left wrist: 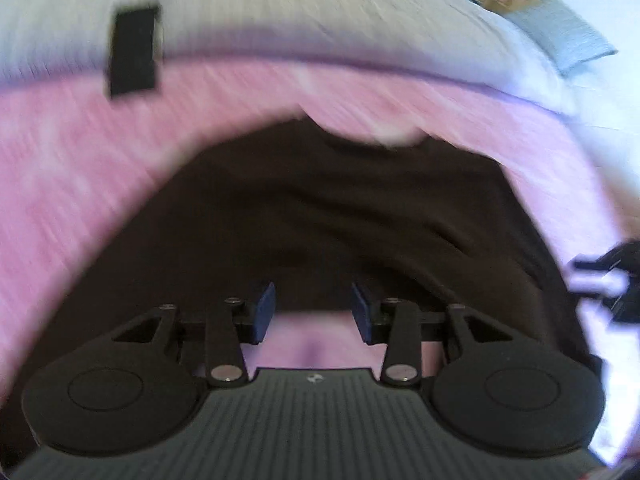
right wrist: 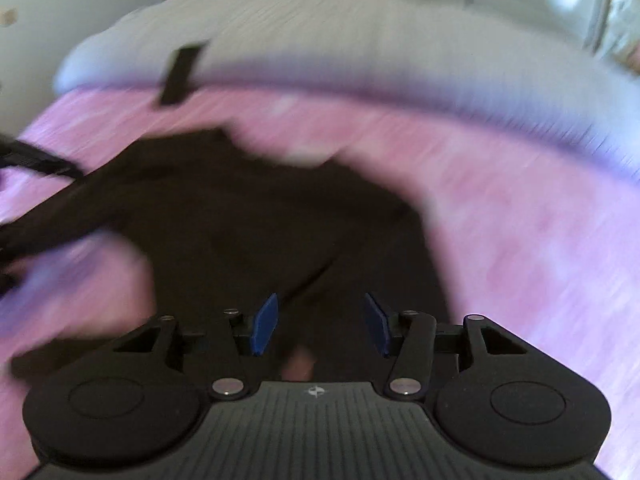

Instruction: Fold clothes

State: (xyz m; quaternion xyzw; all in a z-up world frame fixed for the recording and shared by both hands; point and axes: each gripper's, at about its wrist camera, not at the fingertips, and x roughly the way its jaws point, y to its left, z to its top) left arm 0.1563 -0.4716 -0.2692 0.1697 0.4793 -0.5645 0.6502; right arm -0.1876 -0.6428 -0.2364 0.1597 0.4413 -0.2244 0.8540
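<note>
Dark garment (left wrist: 320, 208) lies spread on the pink sheet (left wrist: 80, 168), near edge below both tongs. We judge the fold not yet begun. Left gripper (left wrist: 313, 312) and right gripper (right wrist: 320, 322) gape apart, holding nothing. Next: we pinch the near hem. Frames blurred.

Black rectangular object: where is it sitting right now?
The black rectangular object lies upper left in both wrist views, across the line where the pink blanket meets the grey bedding, beyond the dark garment.
</note>
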